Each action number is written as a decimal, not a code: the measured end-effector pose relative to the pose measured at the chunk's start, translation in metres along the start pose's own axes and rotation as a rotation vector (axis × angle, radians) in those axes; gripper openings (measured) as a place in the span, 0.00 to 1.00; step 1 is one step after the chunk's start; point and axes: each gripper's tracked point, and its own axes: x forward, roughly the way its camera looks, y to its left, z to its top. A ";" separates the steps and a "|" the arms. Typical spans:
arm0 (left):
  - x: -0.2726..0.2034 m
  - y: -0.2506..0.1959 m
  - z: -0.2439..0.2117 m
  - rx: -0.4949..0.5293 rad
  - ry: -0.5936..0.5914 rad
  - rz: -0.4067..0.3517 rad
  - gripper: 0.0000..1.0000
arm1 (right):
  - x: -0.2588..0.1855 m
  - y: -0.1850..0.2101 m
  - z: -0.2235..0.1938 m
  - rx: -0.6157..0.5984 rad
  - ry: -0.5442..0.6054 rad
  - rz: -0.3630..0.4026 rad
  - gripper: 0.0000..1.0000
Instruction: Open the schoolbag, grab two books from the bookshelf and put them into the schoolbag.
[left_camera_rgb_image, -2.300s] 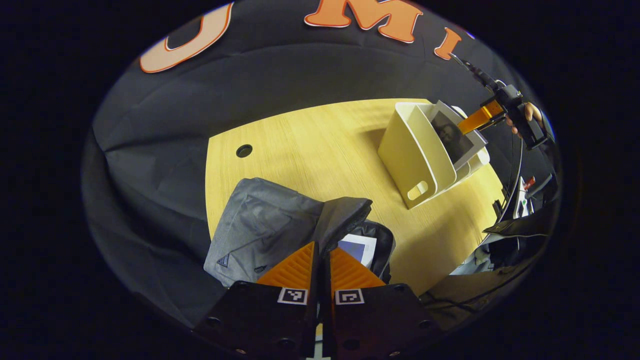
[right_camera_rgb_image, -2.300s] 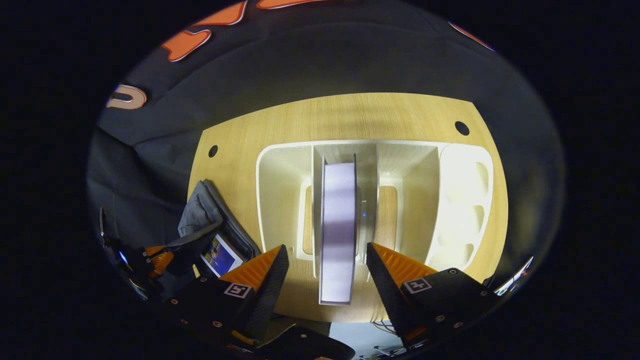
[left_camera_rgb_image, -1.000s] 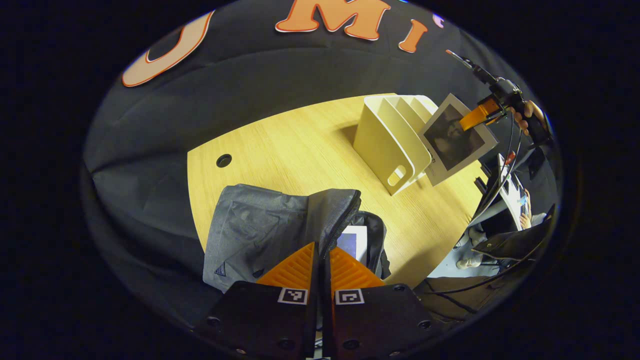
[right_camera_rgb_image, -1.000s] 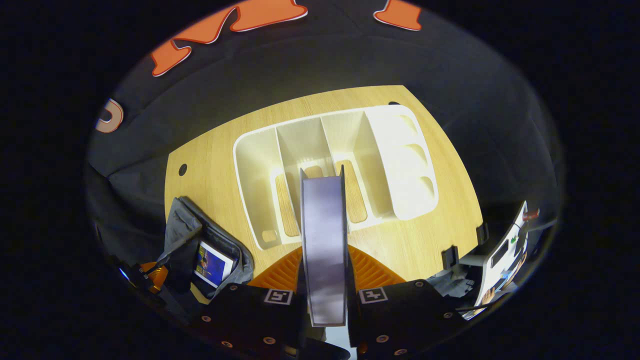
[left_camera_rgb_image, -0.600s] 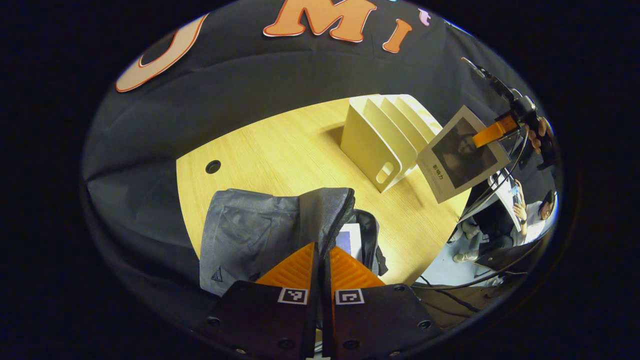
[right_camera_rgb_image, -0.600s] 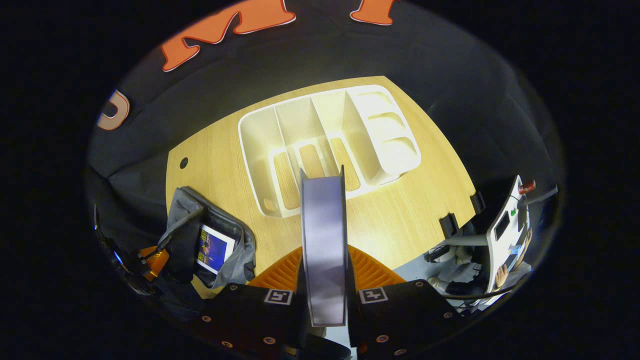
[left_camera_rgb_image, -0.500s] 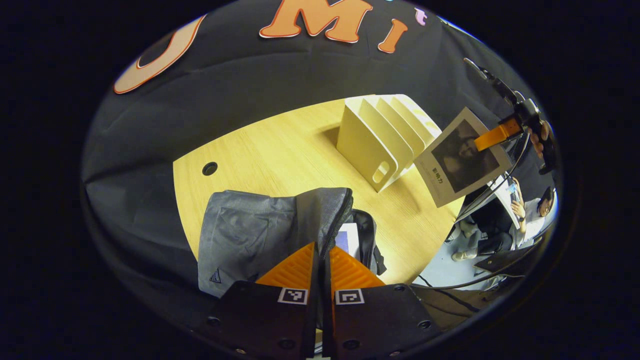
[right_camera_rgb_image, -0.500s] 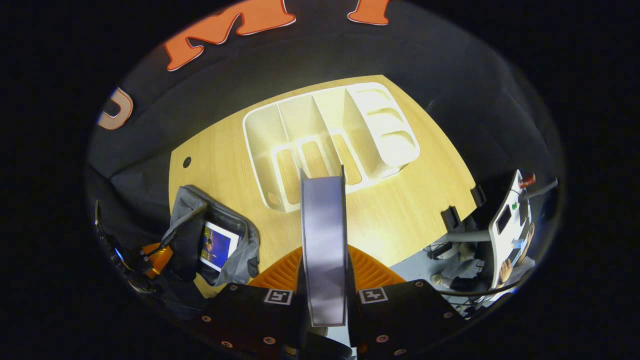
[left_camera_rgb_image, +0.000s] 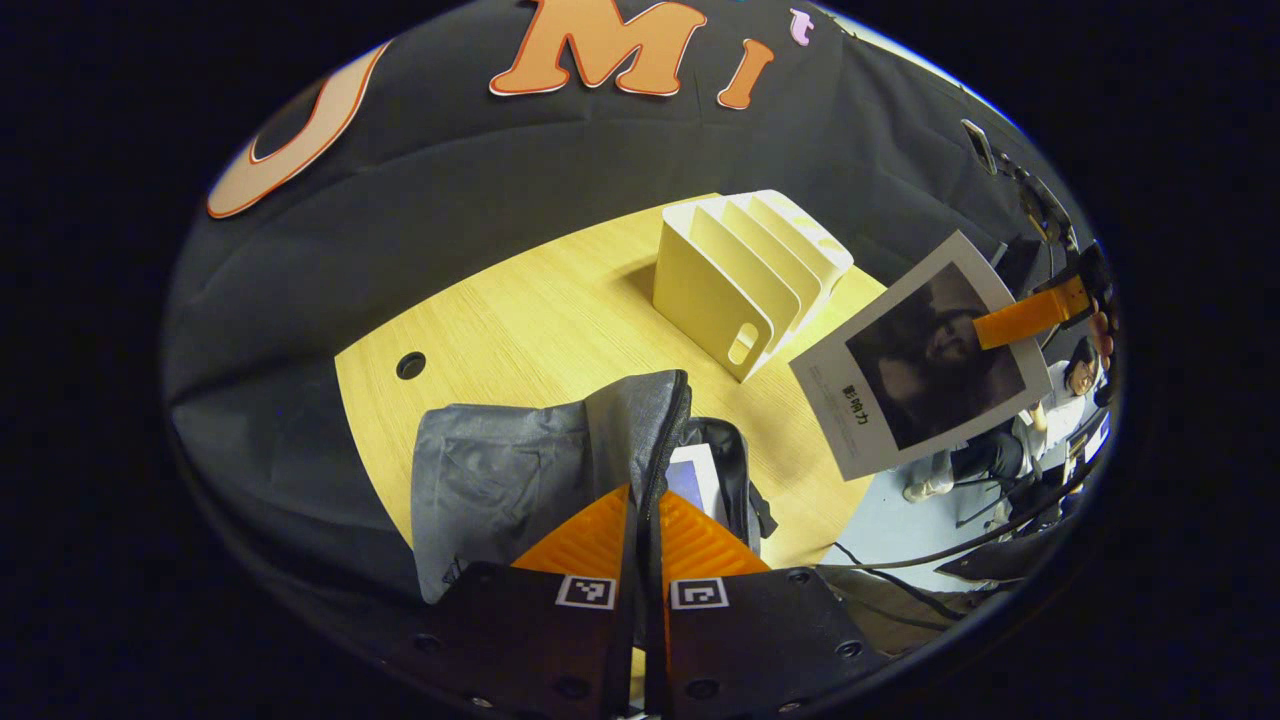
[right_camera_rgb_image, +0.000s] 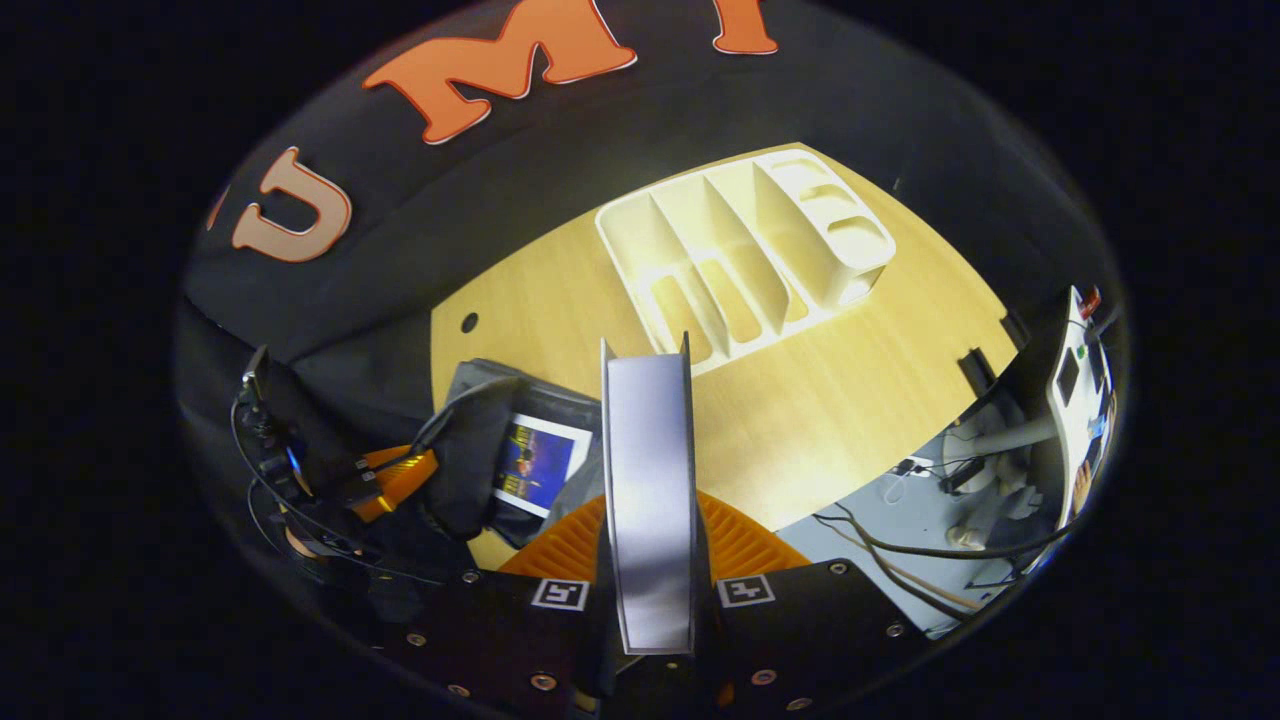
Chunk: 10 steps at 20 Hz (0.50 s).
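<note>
The grey schoolbag lies open on the wooden table, with a blue-covered book lying inside it. My left gripper is shut on the edge of the bag's flap and holds it up; from the right gripper view it appears as the left gripper at the bag's left side. My right gripper is shut on a second book, seen edge-on. That book hangs in the air, right of the bag and past the table's edge. The cream bookshelf holds no books.
A round cable hole sits in the tabletop left of the bag. Beyond the table's right edge are a white stand, cables on the floor and a seated person.
My right gripper shut on the book in the bookshelf, lifted it out and carried it away from the shelf towards the bag. The left gripper kept holding the flap.
</note>
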 end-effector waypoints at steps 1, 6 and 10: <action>-0.003 0.003 0.001 0.004 -0.002 0.002 0.06 | 0.000 0.009 0.000 0.014 -0.009 0.038 0.32; -0.011 0.014 0.013 0.009 -0.034 0.026 0.06 | 0.027 0.044 -0.004 0.112 -0.024 0.181 0.32; -0.015 0.013 0.019 -0.027 -0.066 0.029 0.06 | 0.059 0.070 -0.022 0.185 0.014 0.276 0.32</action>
